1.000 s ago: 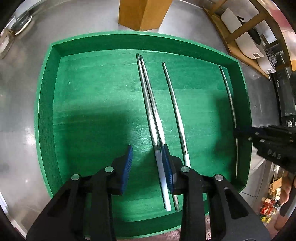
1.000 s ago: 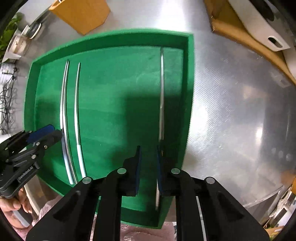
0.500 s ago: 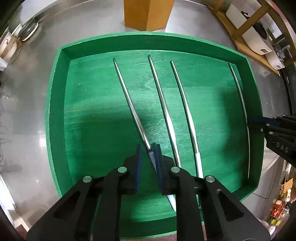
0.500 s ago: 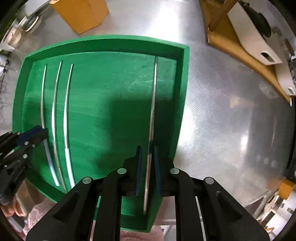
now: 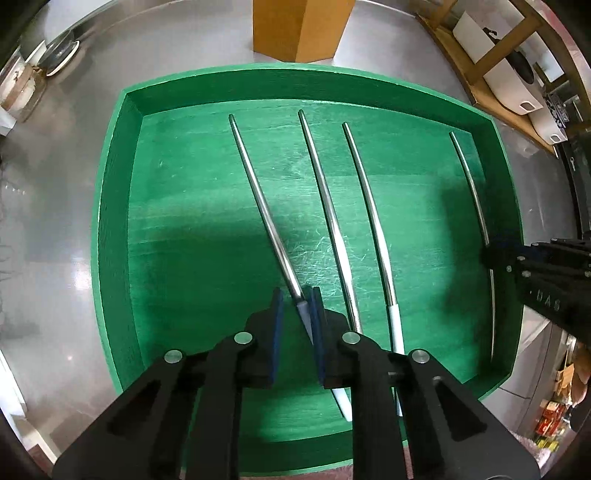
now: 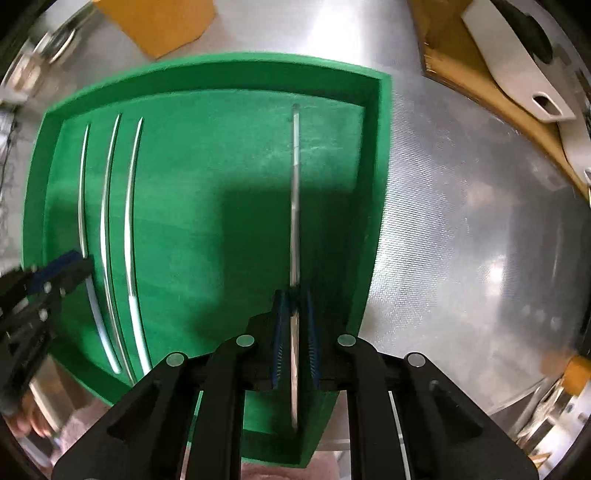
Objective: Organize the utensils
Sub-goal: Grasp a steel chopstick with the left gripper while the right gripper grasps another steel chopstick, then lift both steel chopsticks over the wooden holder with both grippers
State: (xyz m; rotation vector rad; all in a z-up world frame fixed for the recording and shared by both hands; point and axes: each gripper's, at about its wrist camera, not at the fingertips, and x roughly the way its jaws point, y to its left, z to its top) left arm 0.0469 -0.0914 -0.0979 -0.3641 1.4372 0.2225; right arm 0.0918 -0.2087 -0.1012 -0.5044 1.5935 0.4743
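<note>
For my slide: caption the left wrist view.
Left gripper shut on a metal chopstick in the green tray; three more lie alongside.

Handle end of leftmost chopstick [image 5: 266, 218] hidden behind left fingers [image 5: 317, 332], wooden block [image 5: 301, 27] cut off at top edge

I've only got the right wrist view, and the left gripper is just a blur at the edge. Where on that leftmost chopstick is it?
Observer: The left gripper straddles the leftmost steel chopstick with a white handle right where the steel meets the handle. I cannot tell whether it pinches.
Operator: Is that chopstick lined up with its neighbours?
Observer: No. It slants, with its tip swung left, away from the middle steel chopstick, and the two converge toward the handle ends.
Operator: Anything left of the tray?
Observer: A clear glass jar stands on the steel counter off the far left corner of the green wooden tray.
</note>
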